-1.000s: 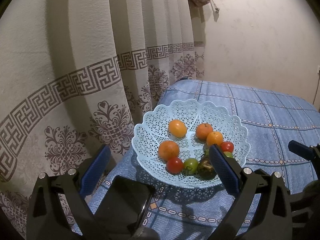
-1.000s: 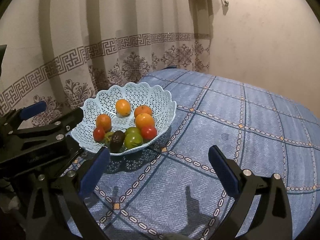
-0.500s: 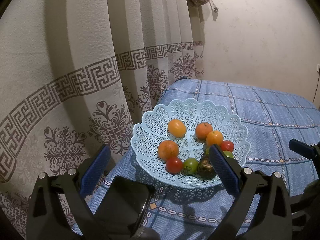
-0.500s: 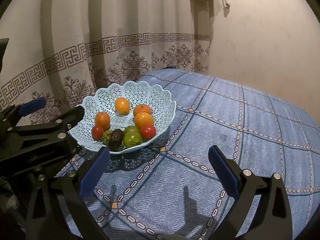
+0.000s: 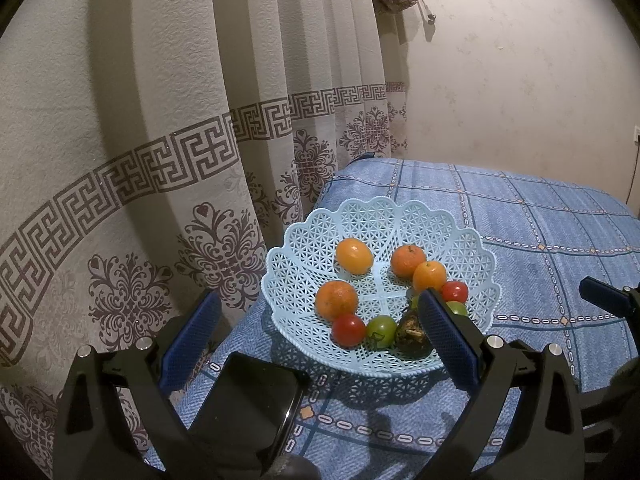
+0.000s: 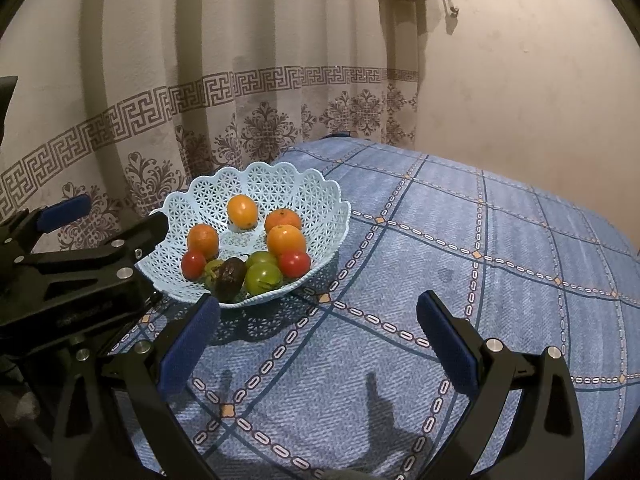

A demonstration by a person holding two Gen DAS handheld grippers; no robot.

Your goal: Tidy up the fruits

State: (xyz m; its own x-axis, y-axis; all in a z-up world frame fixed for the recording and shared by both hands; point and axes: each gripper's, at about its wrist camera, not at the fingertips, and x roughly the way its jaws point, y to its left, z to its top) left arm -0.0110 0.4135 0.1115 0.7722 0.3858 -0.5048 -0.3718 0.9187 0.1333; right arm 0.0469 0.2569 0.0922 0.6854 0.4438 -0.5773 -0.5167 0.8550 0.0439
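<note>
The basket (image 5: 476, 256) sits in the middle of my left view, and at centre left of my right view, on the blue checked cloth (image 6: 460, 280) near the cloth's curtain-side edge. It is pale blue plastic, round, with a lacy open weave and a scalloped rim. I count nine pieces in it. Four are oranges: one toward the back (image 5: 354, 256), two touching at the right (image 5: 408, 260) (image 5: 429, 276), and one at the left (image 5: 336, 299). Two are red tomatoes, one at the front left (image 5: 348, 330) and one at the right (image 5: 455, 291). The right view shows three green tomatoes: a small one at the front (image 6: 213, 268) and two touching each other (image 6: 263, 277) (image 6: 261, 258). A dark, wrinkled fruit (image 6: 229, 274) lies at the front rim between the green ones.

My left claw (image 5: 316, 340) is spread wide and holds nothing; its right finger crosses the front right of the basket in the picture, but I cannot tell whether it touches. My right claw (image 6: 318, 340) is also wide open and empty, over bare cloth to the right of the basket. A black phone (image 5: 256, 396) lies on the cloth at the lower left of my left view, near the basket. Behind hangs a cream curtain (image 5: 160, 120) with a brown key-pattern band, and a plain wall (image 5: 520, 80) fills the upper right.
</note>
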